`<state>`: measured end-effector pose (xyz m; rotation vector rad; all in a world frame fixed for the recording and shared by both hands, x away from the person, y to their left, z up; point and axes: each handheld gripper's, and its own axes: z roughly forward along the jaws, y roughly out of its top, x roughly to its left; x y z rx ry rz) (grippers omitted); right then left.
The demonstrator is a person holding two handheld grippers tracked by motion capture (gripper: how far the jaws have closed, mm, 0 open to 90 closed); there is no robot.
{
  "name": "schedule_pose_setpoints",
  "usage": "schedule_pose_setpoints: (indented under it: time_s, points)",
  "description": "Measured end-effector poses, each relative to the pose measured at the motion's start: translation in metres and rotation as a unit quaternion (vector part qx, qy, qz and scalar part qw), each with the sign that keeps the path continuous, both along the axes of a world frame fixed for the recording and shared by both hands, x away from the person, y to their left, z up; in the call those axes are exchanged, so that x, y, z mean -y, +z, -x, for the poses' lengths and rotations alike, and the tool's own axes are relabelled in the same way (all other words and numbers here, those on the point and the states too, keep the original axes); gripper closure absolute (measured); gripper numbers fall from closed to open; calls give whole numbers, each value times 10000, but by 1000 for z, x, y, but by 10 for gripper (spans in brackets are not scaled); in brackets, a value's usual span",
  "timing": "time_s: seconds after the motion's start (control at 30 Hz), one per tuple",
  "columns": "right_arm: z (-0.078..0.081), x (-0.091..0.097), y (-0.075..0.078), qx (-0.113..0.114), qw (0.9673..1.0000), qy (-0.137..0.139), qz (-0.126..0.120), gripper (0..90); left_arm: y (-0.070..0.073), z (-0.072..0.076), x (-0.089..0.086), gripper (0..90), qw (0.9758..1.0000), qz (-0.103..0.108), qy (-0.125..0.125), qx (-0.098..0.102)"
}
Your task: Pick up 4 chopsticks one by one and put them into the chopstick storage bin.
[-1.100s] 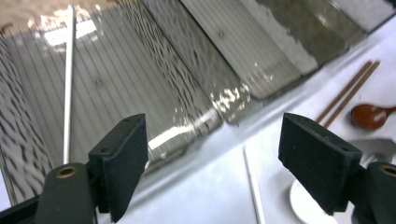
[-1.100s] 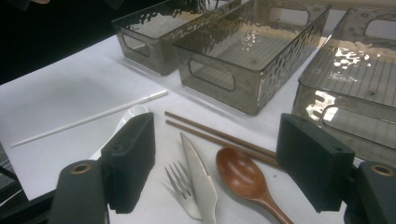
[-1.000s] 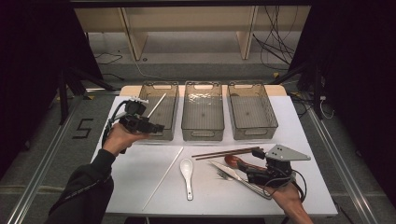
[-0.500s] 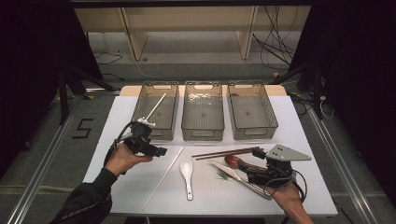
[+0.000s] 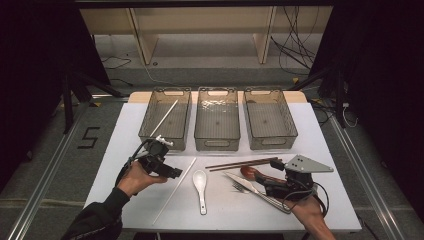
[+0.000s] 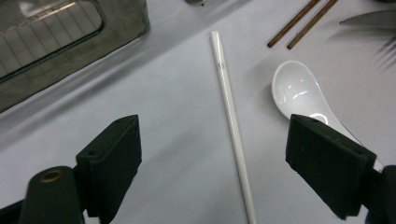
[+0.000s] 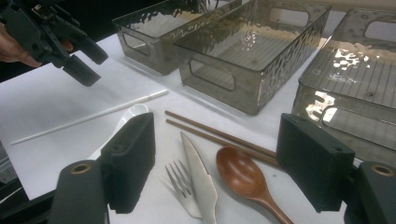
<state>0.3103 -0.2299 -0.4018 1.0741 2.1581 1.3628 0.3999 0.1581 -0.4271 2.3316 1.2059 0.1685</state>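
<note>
Grey floor (image 5: 45,165) marked with a black 5 (image 5: 88,137), pale wooden shelving (image 5: 200,22) behind, loose cables (image 5: 295,47), dark surroundings

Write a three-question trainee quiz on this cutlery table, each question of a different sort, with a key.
1. True or false: the left gripper is shut on the white chopstick.
2. Which bin already holds a white chopstick: A) the left bin, B) the middle bin, C) the right bin?
3. Fill in: between the right gripper fingers lie a fork, a knife and a wooden ____.

Key: 1 false, its fingers stand open above it. 2 A. 3 spoon.
</note>
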Motion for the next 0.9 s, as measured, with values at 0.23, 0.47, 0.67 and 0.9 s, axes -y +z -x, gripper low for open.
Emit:
schedule_pose_setpoints:
  time_s: [0.23, 0.47, 0.67, 0.9]
  points:
    - [0, 0, 0, 2, 10000, -1, 6, 292, -6, 4, 2, 174, 9999, -71, -35, -71]
    - [0, 0, 0, 11, 10000, -3, 7, 292, -12, 8, 7, 194, 9996, -195, -114, -143]
    - [0, 0, 0, 8, 10000, -3, 8, 292, -17, 9, 9, 242, 9992, -279, -179, -236]
    - [0, 0, 0, 13, 10000, -2, 14, 292, -22, 11, 13, 344, 9978, -385, -353, -419]
